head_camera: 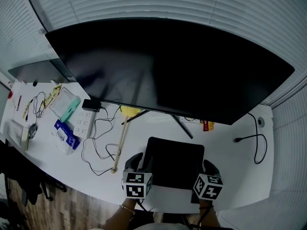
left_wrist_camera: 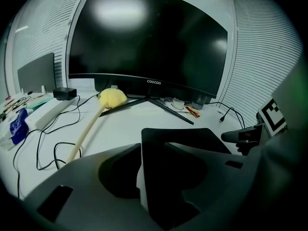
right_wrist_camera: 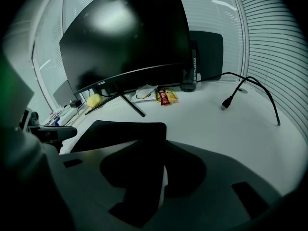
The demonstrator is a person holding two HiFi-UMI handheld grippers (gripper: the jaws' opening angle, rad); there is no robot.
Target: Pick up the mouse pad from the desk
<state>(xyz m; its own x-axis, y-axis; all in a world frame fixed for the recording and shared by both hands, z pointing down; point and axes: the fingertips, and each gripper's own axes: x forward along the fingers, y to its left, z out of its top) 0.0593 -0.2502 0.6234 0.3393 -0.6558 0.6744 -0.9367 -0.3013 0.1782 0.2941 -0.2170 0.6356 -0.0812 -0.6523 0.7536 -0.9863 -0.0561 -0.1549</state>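
**Closing in on the mouse pad from both near corners**

Seen in the head view, the black mouse pad lies flat by the front edge of the white desk, just in front of the monitor stand. The left gripper sits at the pad's near-left corner and the right gripper at its near-right corner, both tipped downward.

The left gripper view shows that gripper's jaws spread wide. The pad's left side reaches into the gap, but nothing pinches it. A yellow duster on a wooden stick lies well off toward the desk's left end.

The right gripper view mirrors this: jaws apart, the pad's right side running into the opening, unpressed.

To my eye the step in hand is getting a bite on a thin, floppy sheet. Each gripper should settle squarely over its edge before closing. Both should then close together and rise level, so the pad neither sags in the middle nor slips out on one side.
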